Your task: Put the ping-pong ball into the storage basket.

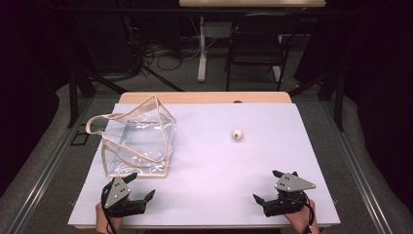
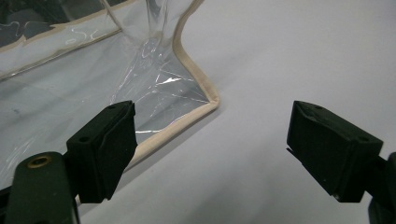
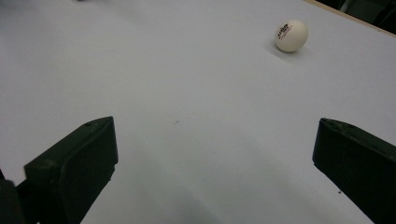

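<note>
Clear plastic, trimmed in beige tape, forms the tote bag (image 1: 139, 141) slumped at the left centre of the high view on the pale table (image 1: 219, 161). Just below its lower edge the left gripper (image 1: 142, 186) rests low, jaws spread and empty; its own view has the bag's corner (image 2: 205, 100) beside one jaw. At lower right the right gripper (image 1: 267, 185) lies jaws wide. The white ping-pong ball (image 1: 237, 134) (image 3: 291, 35) sits apart, right of centre

White ball (image 3: 291, 35) far ahead on pale table (image 3: 187, 93), black fingers (image 3: 74, 168) spread wide, empty
</note>
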Demonstrator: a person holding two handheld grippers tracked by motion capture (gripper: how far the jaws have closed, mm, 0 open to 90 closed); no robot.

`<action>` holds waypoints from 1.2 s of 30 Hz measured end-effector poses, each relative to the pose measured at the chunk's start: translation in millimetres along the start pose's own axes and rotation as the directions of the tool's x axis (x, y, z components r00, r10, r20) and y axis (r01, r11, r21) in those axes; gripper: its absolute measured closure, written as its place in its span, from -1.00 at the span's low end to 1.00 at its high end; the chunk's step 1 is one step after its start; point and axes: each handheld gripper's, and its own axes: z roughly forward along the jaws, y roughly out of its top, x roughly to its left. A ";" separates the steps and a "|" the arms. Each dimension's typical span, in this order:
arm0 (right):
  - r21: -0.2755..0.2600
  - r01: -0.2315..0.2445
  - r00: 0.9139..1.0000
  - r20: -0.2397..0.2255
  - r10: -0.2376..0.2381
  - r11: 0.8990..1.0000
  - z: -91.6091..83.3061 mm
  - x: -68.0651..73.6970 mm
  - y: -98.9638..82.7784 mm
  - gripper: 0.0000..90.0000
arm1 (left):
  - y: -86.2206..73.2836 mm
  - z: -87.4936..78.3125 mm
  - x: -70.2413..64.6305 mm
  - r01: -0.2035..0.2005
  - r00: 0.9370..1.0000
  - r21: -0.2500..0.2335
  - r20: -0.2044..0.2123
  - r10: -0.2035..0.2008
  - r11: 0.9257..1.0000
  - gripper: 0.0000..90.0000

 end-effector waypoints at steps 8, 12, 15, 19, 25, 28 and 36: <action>0.007 -0.001 1.000 0.002 0.001 1.000 0.8 0.3 5.6 -1.00 | -0.6 0.2 -0.5 0.004 1.000 -0.003 0.001 -0.004 1.000 -0.64; 0.018 -0.006 1.000 0.003 0.006 1.000 2.8 -0.3 9.3 -1.00 | -0.3 0.9 -0.7 0.001 1.000 -0.005 -0.001 -0.001 1.000 -0.64; 0.026 -0.009 1.000 0.006 0.009 1.000 5.3 -0.8 11.6 -1.00 | -0.5 0.4 -0.9 -0.001 1.000 -0.003 0.000 0.001 1.000 -0.64; 0.037 -0.014 1.000 0.006 0.014 0.999 8.2 -2.9 14.3 -1.00 | -1.4 -0.2 0.1 0.003 1.000 -0.002 0.001 -0.003 1.000 -0.64; 0.046 -0.017 1.000 0.002 0.017 0.999 13.2 -6.3 19.2 -1.00 | -0.9 0.4 -0.3 0.001 1.000 -0.003 0.001 -0.001 1.000 -0.64; 0.052 -0.018 1.000 0.002 0.018 0.998 17.0 -8.5 22.4 -1.00 | -1.1 1.2 -0.5 0.002 1.000 0.001 0.002 -0.002 1.000 -0.64; 0.067 -0.025 1.000 -0.001 0.025 0.997 27.5 -12.6 28.7 -1.00 | -1.6 0.7 0.4 0.000 1.000 0.004 0.004 0.000 1.000 -0.64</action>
